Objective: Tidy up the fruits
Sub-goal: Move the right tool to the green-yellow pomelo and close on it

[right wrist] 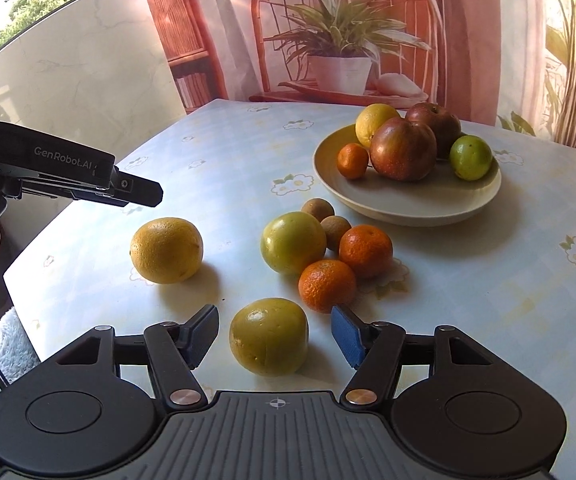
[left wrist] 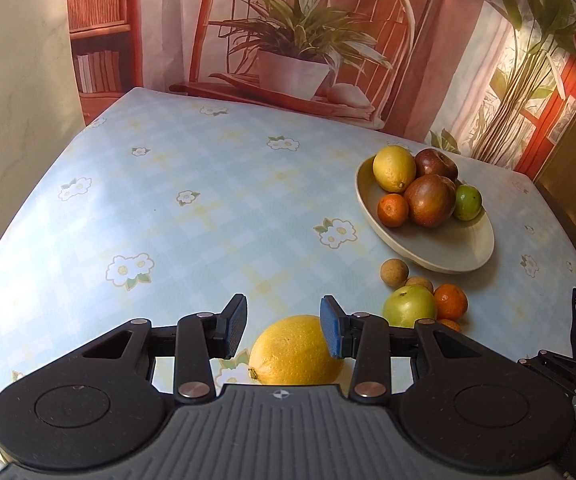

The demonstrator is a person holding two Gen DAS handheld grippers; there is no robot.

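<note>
Hovering low over the desk (left wrist: pixel 175 216), left tool (left wrist: pixel 283 326) spread wide above an orange (left wrist: pixel 294 354), pads not touching it. Right tool (right wrist: pixel 275 338) also wide, straddling a yellow-green fruit (right wrist: pixel 268 336) without contact. Loose on the desk just beyond: a green apple (right wrist: pixel 292 242), two mandarins (right wrist: pixel 326 285) touching it, two small brown fruits (right wrist: pixel 318 209) behind. Farther back to the right, a plate (right wrist: pixel 408 208) holding a lemon (right wrist: pixel 374 122), two red apples (right wrist: pixel 403 149), a lime (right wrist: pixel 470 157) and a small mandarin (right wrist: pixel 352 161).
</note>
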